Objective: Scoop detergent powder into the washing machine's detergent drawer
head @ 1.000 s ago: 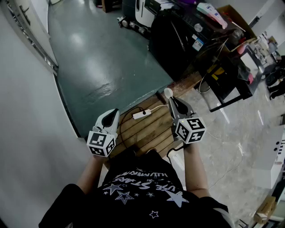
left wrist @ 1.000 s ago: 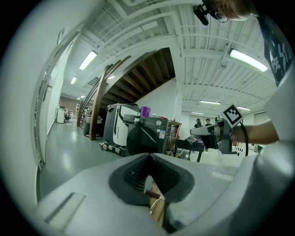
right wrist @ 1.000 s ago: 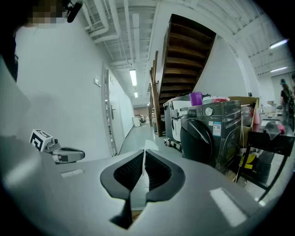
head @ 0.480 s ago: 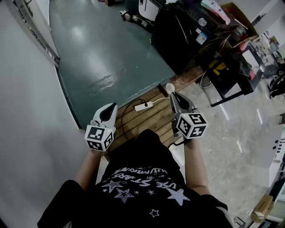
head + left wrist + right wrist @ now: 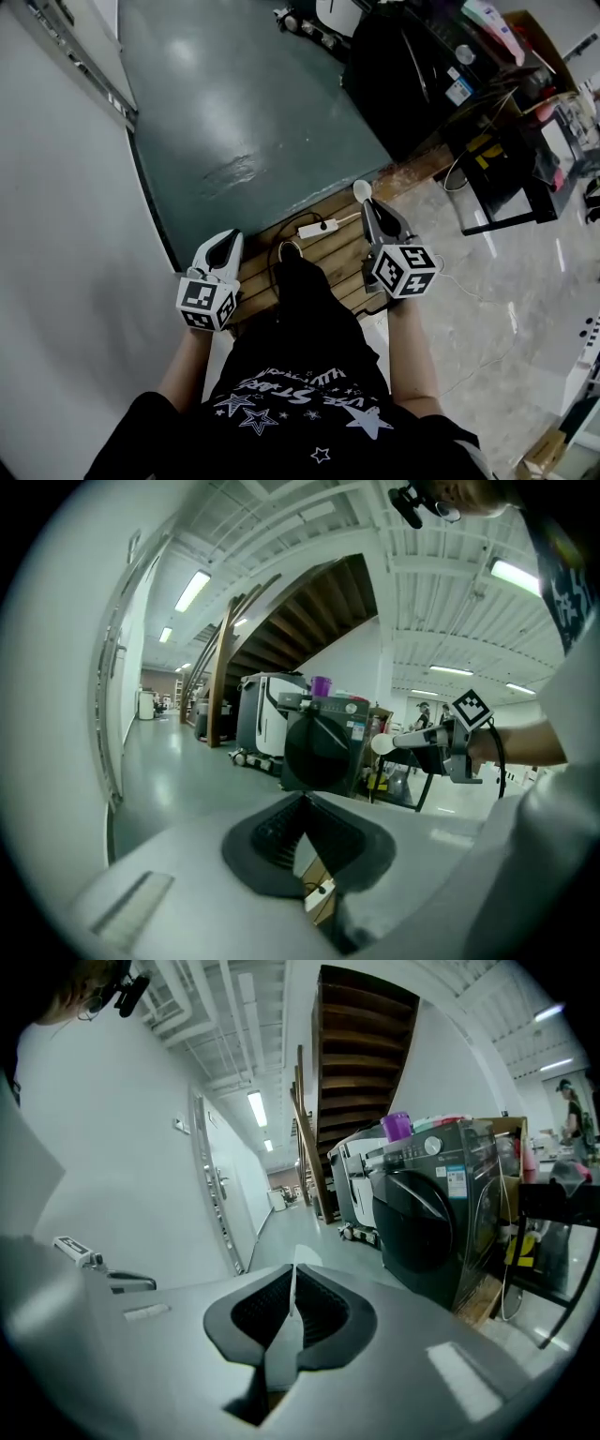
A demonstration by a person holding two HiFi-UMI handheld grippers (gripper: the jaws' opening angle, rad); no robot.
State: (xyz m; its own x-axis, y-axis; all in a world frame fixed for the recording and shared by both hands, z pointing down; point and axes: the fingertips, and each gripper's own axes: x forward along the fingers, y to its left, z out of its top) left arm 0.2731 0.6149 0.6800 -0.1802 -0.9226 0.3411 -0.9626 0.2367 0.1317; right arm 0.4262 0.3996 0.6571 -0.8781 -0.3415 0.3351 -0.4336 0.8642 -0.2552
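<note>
Holding white scoop [image 5: 361,190] in my right gripper [image 5: 367,206]: jaws clamped on its thin handle, bowl just past the tips. Left gripper [image 5: 228,242]: jaws closed together, empty. Washing machine [image 5: 427,1232]: dark front-loader, ahead and rightward, well apart from both grippers.

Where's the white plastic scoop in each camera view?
Head view: white plastic scoop, just right of centre.
Left gripper view: right of centre, round bowl showing.
Right gripper view: low centre, edge-on.
Shared landmark: the black front-loading washing machine.
</note>
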